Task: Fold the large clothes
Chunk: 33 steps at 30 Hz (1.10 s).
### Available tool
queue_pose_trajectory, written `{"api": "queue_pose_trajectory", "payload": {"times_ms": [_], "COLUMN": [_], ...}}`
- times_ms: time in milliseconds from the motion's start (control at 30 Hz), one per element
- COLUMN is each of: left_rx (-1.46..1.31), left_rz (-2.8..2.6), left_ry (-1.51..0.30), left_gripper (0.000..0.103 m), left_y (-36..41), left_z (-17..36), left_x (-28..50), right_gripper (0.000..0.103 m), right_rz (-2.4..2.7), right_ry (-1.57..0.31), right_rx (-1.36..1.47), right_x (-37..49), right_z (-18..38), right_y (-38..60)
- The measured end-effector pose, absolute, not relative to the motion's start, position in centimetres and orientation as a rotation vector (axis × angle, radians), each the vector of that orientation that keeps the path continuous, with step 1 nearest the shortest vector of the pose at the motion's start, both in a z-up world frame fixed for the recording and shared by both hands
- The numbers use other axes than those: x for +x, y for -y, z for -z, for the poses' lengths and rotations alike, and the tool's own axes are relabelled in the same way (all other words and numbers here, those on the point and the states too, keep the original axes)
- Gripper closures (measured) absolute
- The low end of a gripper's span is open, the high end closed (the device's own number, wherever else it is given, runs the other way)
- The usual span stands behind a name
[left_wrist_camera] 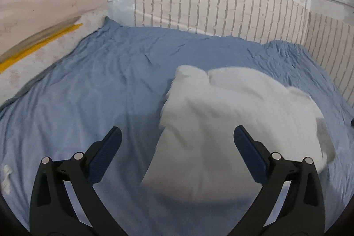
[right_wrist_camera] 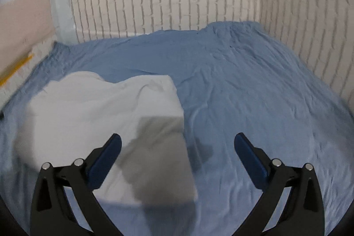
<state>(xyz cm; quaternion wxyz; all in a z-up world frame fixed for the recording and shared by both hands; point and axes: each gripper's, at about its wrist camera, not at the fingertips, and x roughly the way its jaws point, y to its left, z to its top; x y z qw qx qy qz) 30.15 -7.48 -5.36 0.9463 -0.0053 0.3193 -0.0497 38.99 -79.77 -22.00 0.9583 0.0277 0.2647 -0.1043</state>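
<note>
A white garment (left_wrist_camera: 232, 116) lies bunched and partly folded on the blue bedsheet (left_wrist_camera: 99, 81), a soft rumpled heap with one straight folded edge along its side and a loose corner puffed up at the far end. Grey shadows fall across its near part. It sits towards the near middle of the bed, with the brick-patterned wall (left_wrist_camera: 221, 3) behind. The left gripper (left_wrist_camera: 177, 141) hangs above it, jaws spread wide, holding nothing. The right gripper (right_wrist_camera: 177, 147) is spread just as wide over the cloth's edge, also empty.
</note>
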Motion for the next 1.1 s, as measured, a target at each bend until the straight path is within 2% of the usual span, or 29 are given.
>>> {"api": "queue_pose_trajectory", "payload": {"times_ms": [133,233,467,733,1100], "left_rx": [-0.021,-0.015,-0.09,-0.04,0.002], "left_rz": [0.099,0.07,0.038,0.02,-0.002], "left_ry": [-0.635,-0.645,-0.679,-0.639,-0.726], "left_gripper": [0.003,0.003,0.003,0.003,0.003], "left_y": [5.0,3.6,1.8,3.3,5.1], "left_z": [3.5,4.2,6.0,6.5,9.8], "left_x": [25.9,25.0,26.5,28.6,31.8], "right_gripper": [0.002,0.002,0.002,0.002,0.002], "right_rz": [0.202,0.201,0.184,0.16,0.147], "right_ry": [-0.591,-0.595,-0.565,-0.588,-0.673], "right_rx": [0.092,0.075,0.012,-0.05,0.05], "right_x": [36.1,35.6,35.3,37.0,39.9], "right_z": [23.5,23.7,23.1,24.3,27.6], "right_y": [80.3,80.4,80.0,79.6,81.5]}}
